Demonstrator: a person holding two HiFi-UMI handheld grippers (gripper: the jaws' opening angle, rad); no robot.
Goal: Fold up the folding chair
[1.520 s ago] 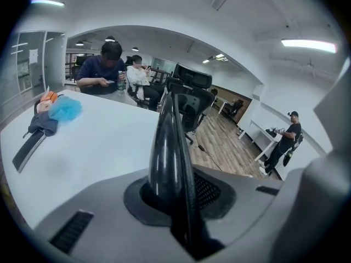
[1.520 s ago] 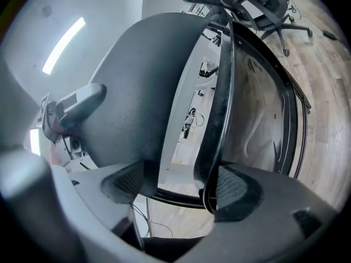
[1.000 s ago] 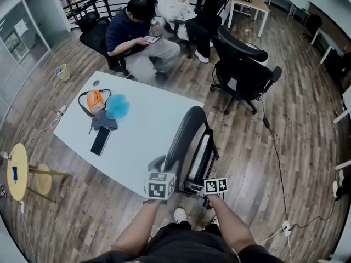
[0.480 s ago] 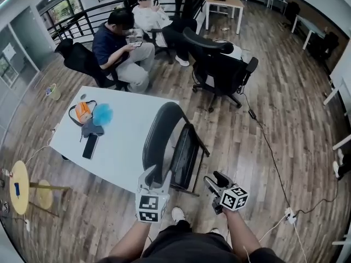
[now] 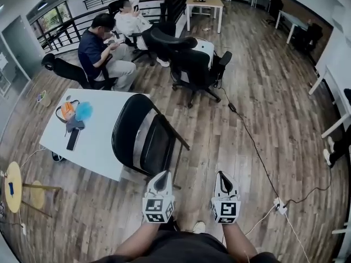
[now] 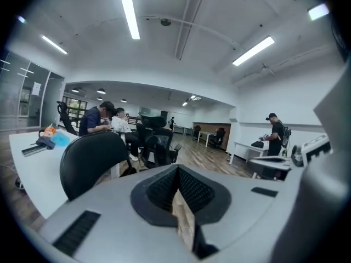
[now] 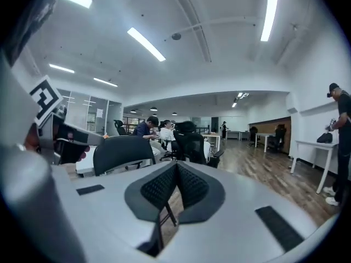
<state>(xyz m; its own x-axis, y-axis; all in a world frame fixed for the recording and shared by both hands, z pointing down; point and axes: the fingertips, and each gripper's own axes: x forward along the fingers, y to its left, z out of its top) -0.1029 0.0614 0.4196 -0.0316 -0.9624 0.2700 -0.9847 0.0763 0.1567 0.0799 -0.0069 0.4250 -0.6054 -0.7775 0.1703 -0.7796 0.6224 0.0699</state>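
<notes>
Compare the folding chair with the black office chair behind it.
The folding chair has a thin tube frame; the office chair sits on a wheeled star base. The folding chair's seat is tipped up against its back; the office chair is open, with armrests. Both are black.

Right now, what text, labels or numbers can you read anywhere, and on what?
No readable text anywhere.
Left cube, right cube: square code patterns only, no letters or numbers.
Wall sheet: too small to read.
</notes>
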